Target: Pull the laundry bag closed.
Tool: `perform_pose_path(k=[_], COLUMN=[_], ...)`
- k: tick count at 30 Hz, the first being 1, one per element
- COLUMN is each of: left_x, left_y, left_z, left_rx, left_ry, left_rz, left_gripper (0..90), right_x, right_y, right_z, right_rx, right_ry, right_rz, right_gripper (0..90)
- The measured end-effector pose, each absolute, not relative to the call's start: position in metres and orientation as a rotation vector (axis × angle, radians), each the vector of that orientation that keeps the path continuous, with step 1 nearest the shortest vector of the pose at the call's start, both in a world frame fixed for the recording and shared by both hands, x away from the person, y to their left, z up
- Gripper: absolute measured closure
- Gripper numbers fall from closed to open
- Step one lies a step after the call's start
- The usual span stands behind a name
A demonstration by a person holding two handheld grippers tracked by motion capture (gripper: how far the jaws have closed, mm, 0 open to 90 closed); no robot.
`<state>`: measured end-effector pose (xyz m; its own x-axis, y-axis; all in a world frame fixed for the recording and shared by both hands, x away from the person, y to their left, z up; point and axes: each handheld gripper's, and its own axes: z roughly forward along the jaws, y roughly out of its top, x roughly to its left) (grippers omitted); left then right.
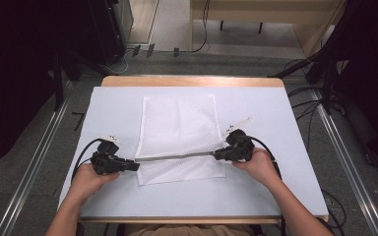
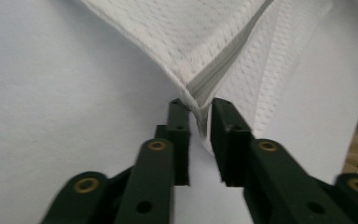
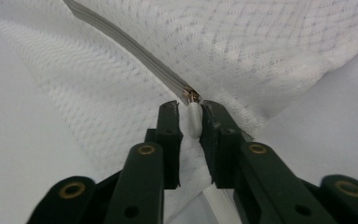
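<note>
The white mesh bag (image 1: 179,137) lies flat at the centre of the bench (image 1: 275,191), its lower part folded over along a grey zipper (image 1: 174,157) that runs straight across it from side to side.

The left claw (image 1: 135,166) meets the bag's left corner. In the left gripper view, the corner fabric (image 2: 200,100) sits between the jaws, which stand slightly apart; whether the pads press on it cannot be told.

The right claw (image 1: 218,155) meets the zipper's right end. In the right gripper view, the white zipper pull (image 3: 194,119) lies in the gap between the jaws, which are parted and not pinching it.

The bench carries a pale blue-white cover (a wooden edge (image 1: 192,81) shows at its far side). Around it are grey carpet (image 1: 39,147), metal floor rails (image 1: 347,162), loose cables (image 1: 305,105) and dark equipment stands (image 1: 64,64).
</note>
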<state>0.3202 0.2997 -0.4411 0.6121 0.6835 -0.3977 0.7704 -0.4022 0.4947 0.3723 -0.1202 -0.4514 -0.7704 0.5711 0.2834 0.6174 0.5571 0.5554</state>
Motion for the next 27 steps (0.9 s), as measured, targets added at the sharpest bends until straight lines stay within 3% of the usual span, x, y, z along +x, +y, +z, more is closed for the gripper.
perform_pose_path(k=[10,14,27], left_x=[0.322,0.322,0.328], left_y=[0.300,0.299,0.305], left_z=[-0.438,-0.437,-0.432], left_rx=[2.138,2.139,2.072], left_ry=[1.125,1.092,1.136], left_rz=[-0.086,-0.016,0.014], left_gripper=[52.2,43.7,36.7], right_x=[0.371,0.370,0.372], right_y=[-0.117,-0.119,-0.135], right_z=[-0.453,-0.453,-0.448], right_rx=[-1.025,-1.033,-1.138], right_ry=[-2.745,-2.740,-2.708], right_rz=[-1.101,-1.128,-1.234], right_gripper=[51.7,47.3,40.1])
